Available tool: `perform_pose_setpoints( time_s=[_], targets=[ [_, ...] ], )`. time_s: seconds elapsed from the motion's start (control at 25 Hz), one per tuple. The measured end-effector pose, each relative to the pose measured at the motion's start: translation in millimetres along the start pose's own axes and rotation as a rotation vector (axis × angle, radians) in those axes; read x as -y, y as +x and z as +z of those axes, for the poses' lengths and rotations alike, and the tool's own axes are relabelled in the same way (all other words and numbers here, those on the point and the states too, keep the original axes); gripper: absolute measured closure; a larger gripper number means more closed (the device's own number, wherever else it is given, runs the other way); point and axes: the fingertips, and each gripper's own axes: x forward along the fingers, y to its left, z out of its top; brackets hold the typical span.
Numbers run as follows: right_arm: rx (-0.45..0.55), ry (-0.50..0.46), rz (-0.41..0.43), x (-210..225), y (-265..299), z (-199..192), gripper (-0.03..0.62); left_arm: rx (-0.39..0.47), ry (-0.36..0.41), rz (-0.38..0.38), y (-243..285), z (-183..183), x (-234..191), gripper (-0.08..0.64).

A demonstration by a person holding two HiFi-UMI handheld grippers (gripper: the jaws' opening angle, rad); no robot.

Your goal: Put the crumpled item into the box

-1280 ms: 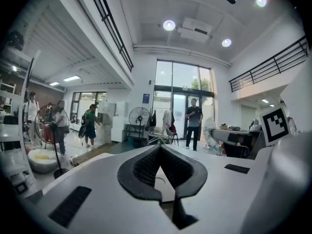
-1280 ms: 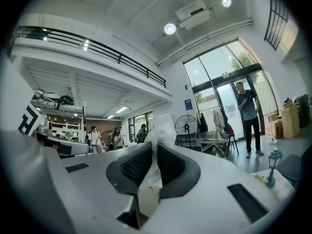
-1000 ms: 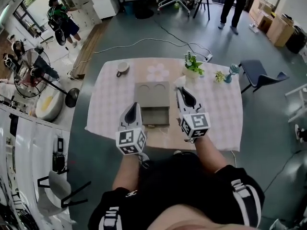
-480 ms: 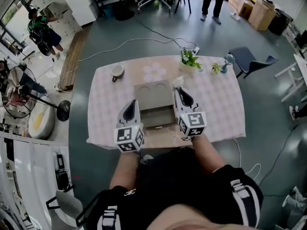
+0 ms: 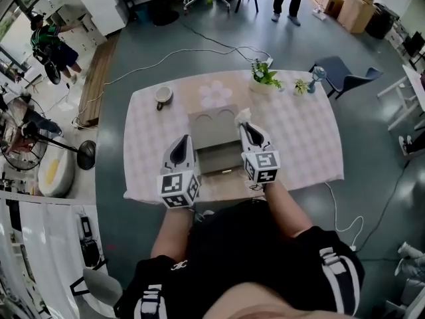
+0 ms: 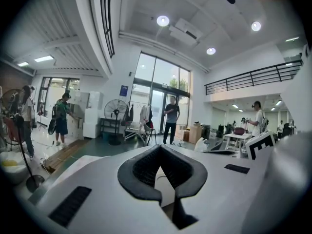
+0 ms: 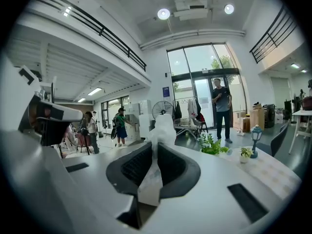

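Note:
A grey box (image 5: pixel 211 125) stands mid-table with its front drawer (image 5: pixel 219 159) pulled open toward me. My right gripper (image 5: pixel 246 127) sits just right of the box, shut on a white crumpled paper (image 5: pixel 242 115) that sticks out past its tips. In the right gripper view the paper (image 7: pixel 163 126) is pinched between the jaws of that gripper (image 7: pixel 156 144). At the drawer's left side my left gripper (image 5: pixel 182 140) is held with its jaws together and nothing in them (image 6: pixel 160 147).
The table (image 5: pixel 299 138) has a pale checked cloth. A mug (image 5: pixel 162 97) sits at the back left, a potted plant (image 5: pixel 264 77) and a small blue lantern (image 5: pixel 317 78) at the back right. A chair (image 5: pixel 348 72) stands to the right and a fan (image 5: pixel 26 131) to the left. People stand far off.
My head view has shifted a little. Both grippers keep about the same places beside the box, and the right one still holds the paper.

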Motion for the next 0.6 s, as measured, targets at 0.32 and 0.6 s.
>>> perform_pose_setpoints(
  time_s=[0.32,0.6],
  targets=[
    [-0.128,0.027,0.004,-4.7,6.3,-51.1,0.557,-0.014,-0.013,0.019,-12.8,-7.9,-8.2,0.558],
    [-0.287,0.065,0.025,-4.9,8.8,-109.7,0.557,-0.022,-0.025,0.053,-21.9,-14.7,-13.3,0.558]
  ],
)
